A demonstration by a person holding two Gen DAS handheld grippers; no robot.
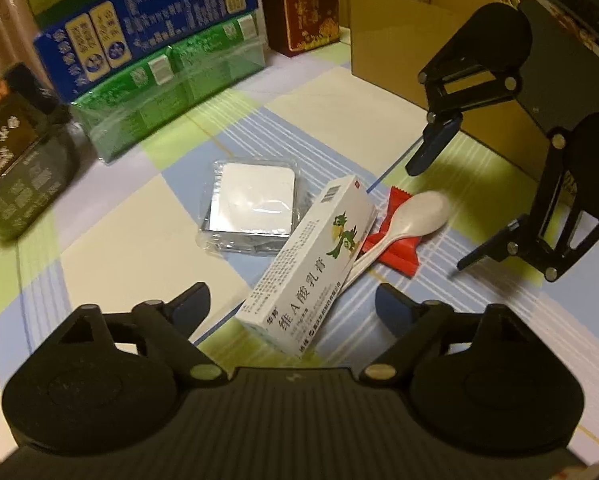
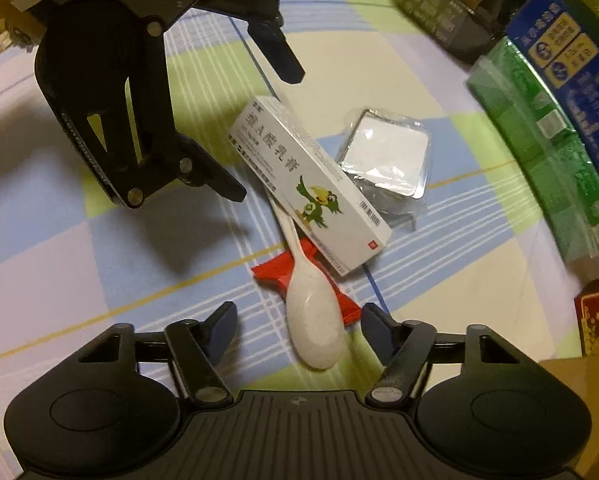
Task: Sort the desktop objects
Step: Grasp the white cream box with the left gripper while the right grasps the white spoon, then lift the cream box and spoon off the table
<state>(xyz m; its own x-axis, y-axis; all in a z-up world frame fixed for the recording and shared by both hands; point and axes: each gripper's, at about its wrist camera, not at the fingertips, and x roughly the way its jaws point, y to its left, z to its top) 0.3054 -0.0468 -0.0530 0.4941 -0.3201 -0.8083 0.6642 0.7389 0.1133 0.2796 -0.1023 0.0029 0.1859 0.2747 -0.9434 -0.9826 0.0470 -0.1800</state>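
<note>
A white ointment box [image 1: 315,264] with a green bird on it lies across a white plastic spoon [image 1: 411,216] and a red wrapper [image 1: 399,248]. A silver square pack in clear film [image 1: 255,204] lies just beside the box. My left gripper [image 1: 291,304] is open, its fingers on either side of the box's near end without touching it. In the right wrist view, my right gripper [image 2: 299,328] is open around the bowl of the spoon [image 2: 315,328], pads clear of it. There the left gripper [image 2: 267,136] hangs over the far end of the box [image 2: 311,184], above the wrapper [image 2: 275,272] and near the pack [image 2: 387,156].
A checked tablecloth [image 1: 119,240] covers the table. Stacked green [image 1: 171,92] and blue cartons [image 1: 147,28] stand at the back, a dark box [image 1: 15,164] at left, a red box [image 1: 307,4] and an open cardboard box [image 1: 391,40] at back right.
</note>
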